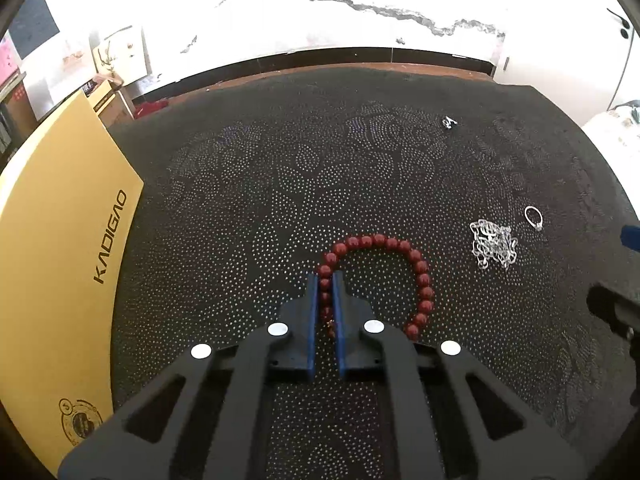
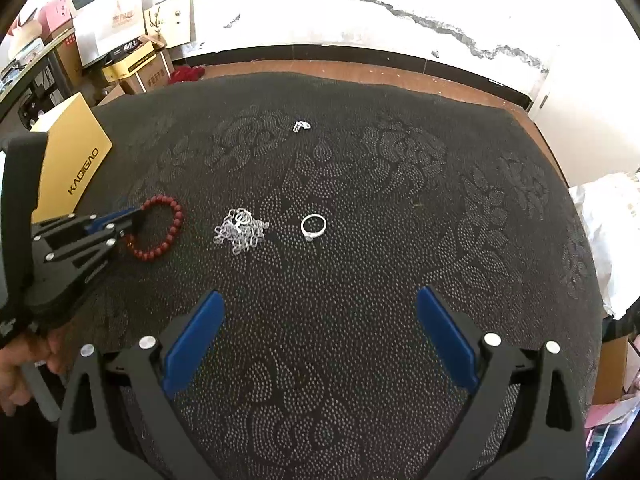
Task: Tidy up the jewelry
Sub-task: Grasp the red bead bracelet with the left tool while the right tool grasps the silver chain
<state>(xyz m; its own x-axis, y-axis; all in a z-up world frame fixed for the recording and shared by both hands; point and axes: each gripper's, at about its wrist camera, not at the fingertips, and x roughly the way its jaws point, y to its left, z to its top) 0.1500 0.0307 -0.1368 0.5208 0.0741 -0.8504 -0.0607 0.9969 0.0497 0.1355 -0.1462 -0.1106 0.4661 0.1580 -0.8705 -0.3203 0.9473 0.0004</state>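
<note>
A red bead bracelet [image 1: 416, 268] lies on the black patterned cloth [image 1: 280, 184]. My left gripper [image 1: 325, 280] is shut on the left side of the bracelet, its blue pads [image 1: 313, 300] pinching the beads. In the right wrist view the left gripper [image 2: 136, 216] holds the bracelet [image 2: 168, 236] at the left. A tangled silver chain [image 1: 494, 244] [image 2: 240, 232] lies right of the bracelet, and a silver ring [image 1: 534, 218] [image 2: 313, 226] further right. A small silver piece [image 1: 449, 122] [image 2: 301, 126] lies farther back. My right gripper [image 2: 320, 300] is open and empty, above the cloth nearer than the ring.
A tan box lid marked KADIGAO [image 1: 60, 264] [image 2: 76, 160] lies on the left edge of the cloth. Cardboard boxes [image 2: 132, 64] stand on the floor behind the table at the left. A white bag [image 2: 608, 240] sits off the right edge.
</note>
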